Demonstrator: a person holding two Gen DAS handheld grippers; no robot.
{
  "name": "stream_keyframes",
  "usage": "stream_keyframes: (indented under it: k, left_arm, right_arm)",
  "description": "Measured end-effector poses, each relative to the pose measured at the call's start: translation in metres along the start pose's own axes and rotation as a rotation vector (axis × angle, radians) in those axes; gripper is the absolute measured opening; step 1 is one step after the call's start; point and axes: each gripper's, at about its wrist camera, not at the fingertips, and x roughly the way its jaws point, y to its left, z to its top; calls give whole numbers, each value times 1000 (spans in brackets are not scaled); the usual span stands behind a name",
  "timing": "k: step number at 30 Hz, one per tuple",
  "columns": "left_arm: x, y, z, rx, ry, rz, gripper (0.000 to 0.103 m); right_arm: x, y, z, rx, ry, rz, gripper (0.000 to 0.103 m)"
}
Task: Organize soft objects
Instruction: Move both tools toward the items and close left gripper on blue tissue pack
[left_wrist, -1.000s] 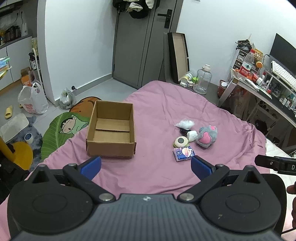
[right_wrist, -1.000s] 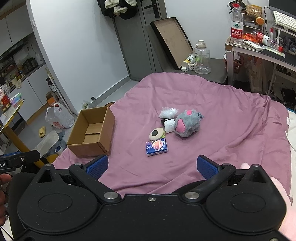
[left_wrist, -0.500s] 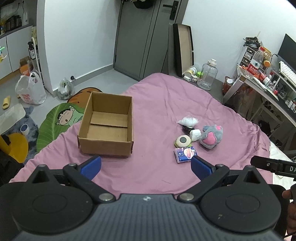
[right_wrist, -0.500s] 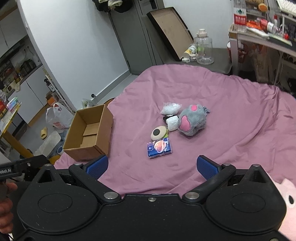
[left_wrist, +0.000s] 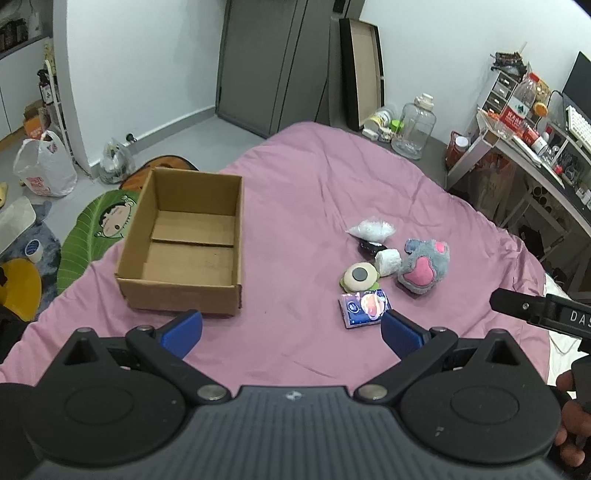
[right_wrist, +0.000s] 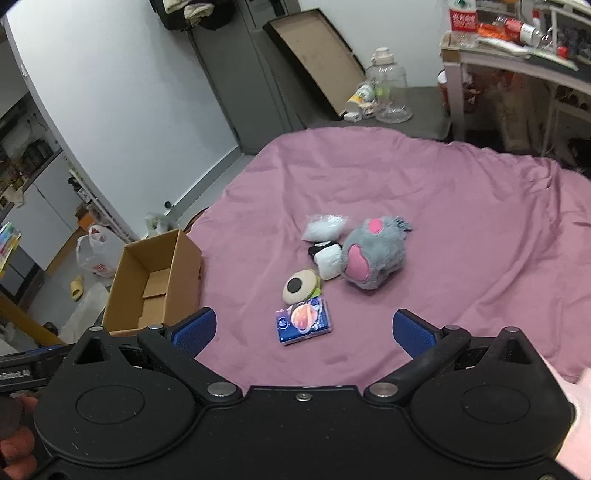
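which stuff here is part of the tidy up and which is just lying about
For the job: box, grey plush, tissue pack, round cream toy, white roll, clear bag.

Just lying about: glass jar, plastic bag, leaf mat, tray, water bottle.

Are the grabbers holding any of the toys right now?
No, nothing is held. The left gripper and right gripper both have jaws wide open above the pink blanket; the gray plush toy lies untouched.
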Motion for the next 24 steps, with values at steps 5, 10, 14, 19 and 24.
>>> stream_keyframes:
  k: [5, 10, 14, 19, 24]
  left_arm:
    - [22, -8, 5, 0, 34, -6, 102]
    - [48, -18, 6, 2, 72, -10, 102]
    - [71, -25, 8, 5, 114, -13, 102]
    - [97, -36, 11, 11, 152, -13, 102]
    - [128, -46, 14, 17, 199, -17, 102]
  right_arm:
    - [21, -11, 4, 61, 43, 21, 103]
    - [38, -9, 6, -2, 34, -64, 103]
    - [53, -14, 8, -14, 36, -78, 103]
    - [71, -23, 15, 9, 62, -76, 103]
    - [87, -37, 19, 69, 88, -28, 103]
